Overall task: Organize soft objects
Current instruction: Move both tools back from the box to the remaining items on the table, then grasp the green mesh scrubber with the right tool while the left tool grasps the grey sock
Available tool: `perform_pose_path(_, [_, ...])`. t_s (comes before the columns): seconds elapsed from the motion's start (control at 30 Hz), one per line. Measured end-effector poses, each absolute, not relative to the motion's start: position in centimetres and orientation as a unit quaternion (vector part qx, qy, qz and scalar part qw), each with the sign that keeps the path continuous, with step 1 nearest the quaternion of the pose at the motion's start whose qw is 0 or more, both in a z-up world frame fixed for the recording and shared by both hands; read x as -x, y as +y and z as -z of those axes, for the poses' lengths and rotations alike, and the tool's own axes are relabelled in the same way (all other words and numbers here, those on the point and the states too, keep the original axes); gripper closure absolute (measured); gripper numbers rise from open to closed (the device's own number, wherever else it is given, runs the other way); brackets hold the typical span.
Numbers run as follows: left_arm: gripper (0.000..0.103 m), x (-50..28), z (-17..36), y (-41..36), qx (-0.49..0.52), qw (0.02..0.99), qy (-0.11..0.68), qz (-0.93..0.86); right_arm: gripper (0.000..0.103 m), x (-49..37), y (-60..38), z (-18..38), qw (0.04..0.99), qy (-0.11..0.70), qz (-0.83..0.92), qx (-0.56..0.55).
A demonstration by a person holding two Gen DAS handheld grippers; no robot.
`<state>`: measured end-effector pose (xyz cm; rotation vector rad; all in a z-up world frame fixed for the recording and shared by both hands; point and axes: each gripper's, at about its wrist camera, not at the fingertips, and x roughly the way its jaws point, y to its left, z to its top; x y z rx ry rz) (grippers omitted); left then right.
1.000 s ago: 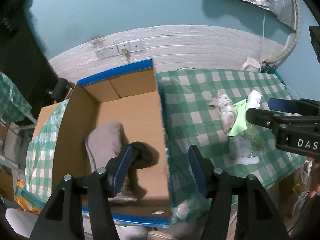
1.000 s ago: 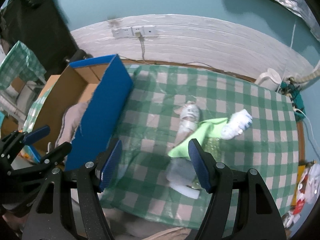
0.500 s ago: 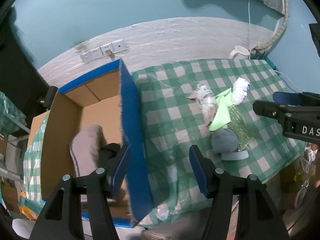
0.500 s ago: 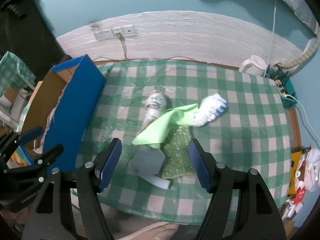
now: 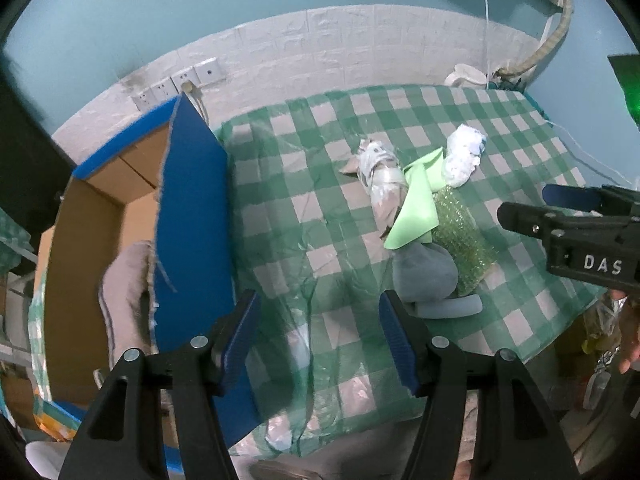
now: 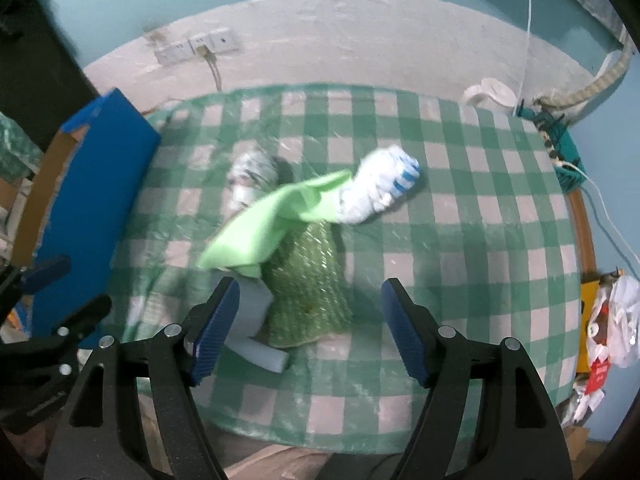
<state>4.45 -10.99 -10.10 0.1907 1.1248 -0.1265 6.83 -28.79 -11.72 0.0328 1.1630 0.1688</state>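
From the left wrist camera, the left gripper (image 5: 320, 336) hangs over the near edge of the worktop (image 5: 304, 208), which wears a green-and-white checked cloth. Its blue fingers (image 5: 240, 336) are spread with nothing between them. To the left stands an open cardboard box (image 5: 192, 200) with blue outer walls, and a grey-beige cushion (image 5: 124, 288) lies inside against its near wall. To the right of the fingers, the soft things sit bunched in a pile on the cloth: a grey cloth bundle (image 5: 424, 272) nearest, with a pale foam tube (image 5: 452, 307) just in front of it, a sheet of green bubble wrap (image 5: 460, 240) beside it, a light green cloth (image 5: 416, 208) draped over the top, a taped paper bundle (image 5: 380, 176) behind, and a white and blue sock (image 5: 464, 154) at the far right. The right gripper (image 5: 568, 216) reaches in from the right edge, above the pile.

From the right wrist camera, the right gripper (image 6: 312, 332) is right over the pile, its fingers (image 6: 404, 332) spread; they have just been opening wider and hold nothing. The bubble wrap (image 6: 308, 288) lies below the gap, the foam tube (image 6: 260, 354) by the left finger. The light green cloth (image 6: 272, 224) runs up to the sock (image 6: 380, 188). The box (image 6: 92, 208) stands at the left, with the left gripper (image 6: 48, 300) in front of it.
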Motion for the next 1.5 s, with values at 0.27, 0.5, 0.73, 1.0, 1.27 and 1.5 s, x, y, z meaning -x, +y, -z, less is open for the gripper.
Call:
perform_pose_path(0.27, [0.040, -5.4, 12.2, -11.8, -0.085, 0.829, 0.549, 0.061, 0.029, -7.1, -28.9, 15.6, 0.811, 0.581, -0.072, -0.003])
perform_pose_path(0.5, [0.040, -6.2, 13.6, -11.8, -0.079, 0.823, 0.560, 0.058, 0.029, -7.4, -28.2, 17.9, 0.798, 0.598, -0.069, 0.010])
perform_pose_path(0.73, [0.040, -6.5, 13.7, -11.2, -0.070, 0.823, 0.561, 0.057, 0.029, -7.8, -26.9, 19.5, 0.791, 0.607, -0.074, 0.030])
perform_pose_path(1.0, [0.040, -6.7, 13.7, -10.3, -0.060, 0.822, 0.564, 0.055, 0.029, -8.3, -24.5, 20.5, 0.786, 0.609, -0.091, 0.047])
perform_pose_path(1.27, [0.037, -6.9, 14.0, -9.6, -0.050, 0.820, 0.568, 0.056, 0.029, -9.5, -24.1, 21.0, 0.789, 0.607, -0.087, 0.041])
perform_pose_path(1.5, [0.036, -7.3, 14.4, -10.4, -0.051, 0.816, 0.572, 0.066, 0.025, -11.6, -25.9, 22.3, 0.789, 0.610, -0.074, 0.028])
